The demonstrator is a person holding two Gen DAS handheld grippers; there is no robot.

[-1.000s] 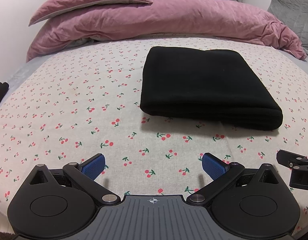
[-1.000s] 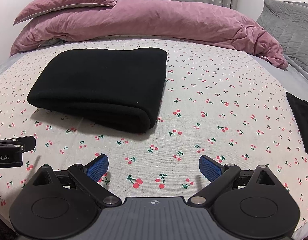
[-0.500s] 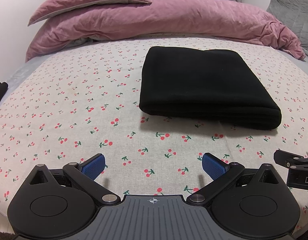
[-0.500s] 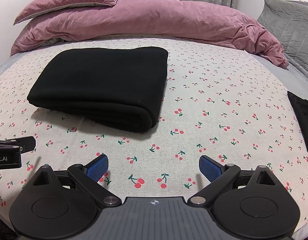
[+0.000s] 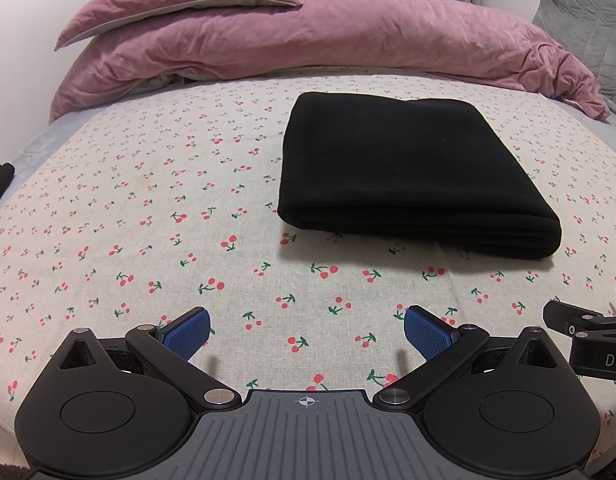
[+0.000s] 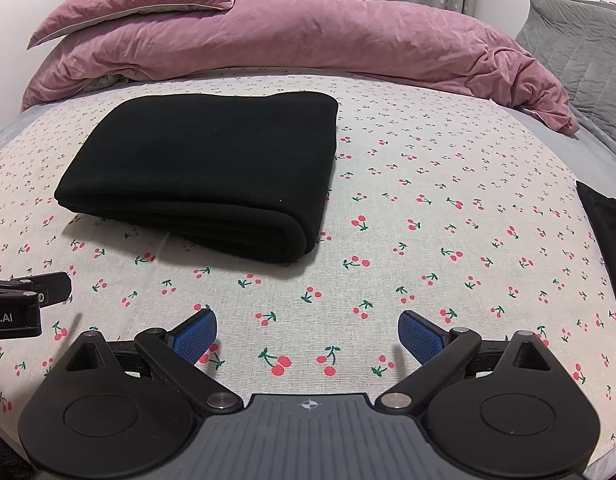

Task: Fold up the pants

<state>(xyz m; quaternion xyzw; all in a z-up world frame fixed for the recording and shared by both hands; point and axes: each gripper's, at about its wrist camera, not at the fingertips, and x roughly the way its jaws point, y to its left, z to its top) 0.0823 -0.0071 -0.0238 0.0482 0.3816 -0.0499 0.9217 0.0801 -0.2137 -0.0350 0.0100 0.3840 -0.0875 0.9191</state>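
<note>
While we read the bed from both wrist views, these are our notes on progress.

Pants: the pants [image 5: 408, 168] lie as one compact black rectangle on the cherry-print sheet [image 5: 147, 240], upper right of centre in the left wrist view and upper left of centre in the right wrist view [image 6: 211, 168].
Fold state: we see several stacked layers along the near edge and a rounded fold at one near corner; edges look even, with no leg or waistband trailing out.
Left claw: the left claw [image 5: 305, 330] hangs wide at the bottom of its frame, blue pads [image 5: 185, 332] apart, nothing between them, well short of the pants.
Right claw: the right claw [image 6: 308, 334] is likewise spread wide and empty at the bottom of its frame, clear of the cloth.
Done: we judge the folding itself finished, since the bundle sits flat and squared with neither claw touching it.
Left: at most a light tidy or a retreat of both claws; we cannot see the far edge well enough to rule out a loose layer there.
Surroundings: a pink duvet [image 6: 308, 36] and pink pillow [image 5: 179, 0] lie along the top of the frames, and a second dark cloth [image 6: 604, 228] sits at the right edge of the right wrist view; whether it belongs to the task we cannot tell.
</note>
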